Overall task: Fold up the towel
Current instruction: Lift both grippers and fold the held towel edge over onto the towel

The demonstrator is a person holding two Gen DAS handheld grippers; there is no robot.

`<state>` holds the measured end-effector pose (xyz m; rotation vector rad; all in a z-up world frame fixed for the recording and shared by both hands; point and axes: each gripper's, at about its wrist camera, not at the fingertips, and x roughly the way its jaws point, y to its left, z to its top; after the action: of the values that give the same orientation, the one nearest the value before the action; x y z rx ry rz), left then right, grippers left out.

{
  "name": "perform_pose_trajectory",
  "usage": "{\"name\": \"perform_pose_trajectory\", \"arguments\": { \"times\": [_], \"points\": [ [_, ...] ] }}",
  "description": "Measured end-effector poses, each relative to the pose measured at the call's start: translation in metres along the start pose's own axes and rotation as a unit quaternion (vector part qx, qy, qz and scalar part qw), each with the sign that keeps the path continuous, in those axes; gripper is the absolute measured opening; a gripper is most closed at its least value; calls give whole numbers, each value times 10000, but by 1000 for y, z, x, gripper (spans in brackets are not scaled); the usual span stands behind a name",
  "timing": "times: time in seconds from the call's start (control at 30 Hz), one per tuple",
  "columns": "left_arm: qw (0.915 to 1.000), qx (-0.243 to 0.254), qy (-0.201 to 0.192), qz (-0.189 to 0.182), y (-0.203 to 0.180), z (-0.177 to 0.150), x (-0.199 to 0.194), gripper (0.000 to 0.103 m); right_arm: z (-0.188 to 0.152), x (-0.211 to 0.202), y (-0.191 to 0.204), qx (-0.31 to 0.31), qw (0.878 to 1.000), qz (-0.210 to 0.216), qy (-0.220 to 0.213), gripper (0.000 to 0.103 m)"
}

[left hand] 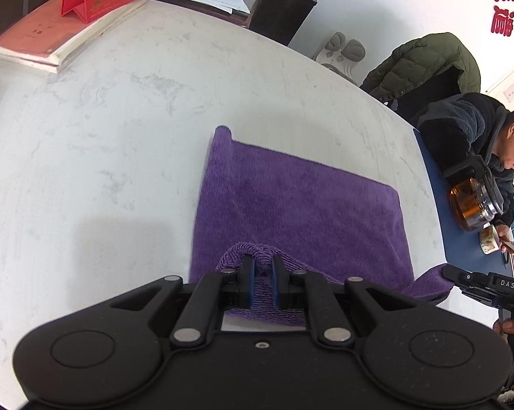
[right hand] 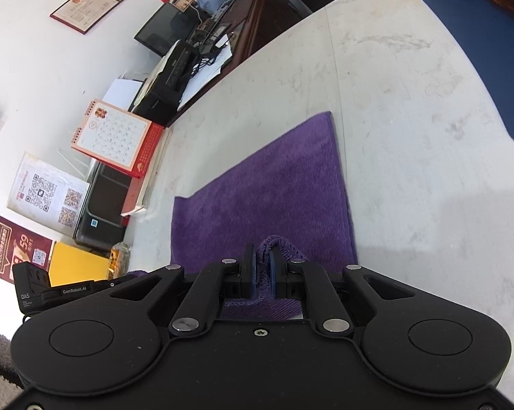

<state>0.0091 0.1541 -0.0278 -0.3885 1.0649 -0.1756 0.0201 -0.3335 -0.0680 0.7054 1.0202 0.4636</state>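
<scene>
While L gripper (left hand: 263, 266) & R gripper (right hand: 262, 263) each pinched a near corner of purple towel (left hand: 291, 205) on table (left hand: 120, 136), fold was underway; next: carry corners to far edge, align, release.

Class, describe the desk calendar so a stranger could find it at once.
Start at the white marble table and follow its far edge beyond the purple towel. There the calendar stands on a book: the only spiral-bound, red-based tent with a date grid.
</scene>
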Motion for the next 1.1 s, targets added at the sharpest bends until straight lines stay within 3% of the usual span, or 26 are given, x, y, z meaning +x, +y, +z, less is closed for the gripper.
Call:
{"name": "perform_pose_trajectory", "arguments": {
  "times": [0.37,1.1],
  "points": [
    [9999,-27,93,40,7,43,27,9,40,23,-5,62,10000,-28,-45,7],
    [9994,174,314,3,15,83,60,9,75,51,-14,235,9997,43,-79,7]
  ]
}}
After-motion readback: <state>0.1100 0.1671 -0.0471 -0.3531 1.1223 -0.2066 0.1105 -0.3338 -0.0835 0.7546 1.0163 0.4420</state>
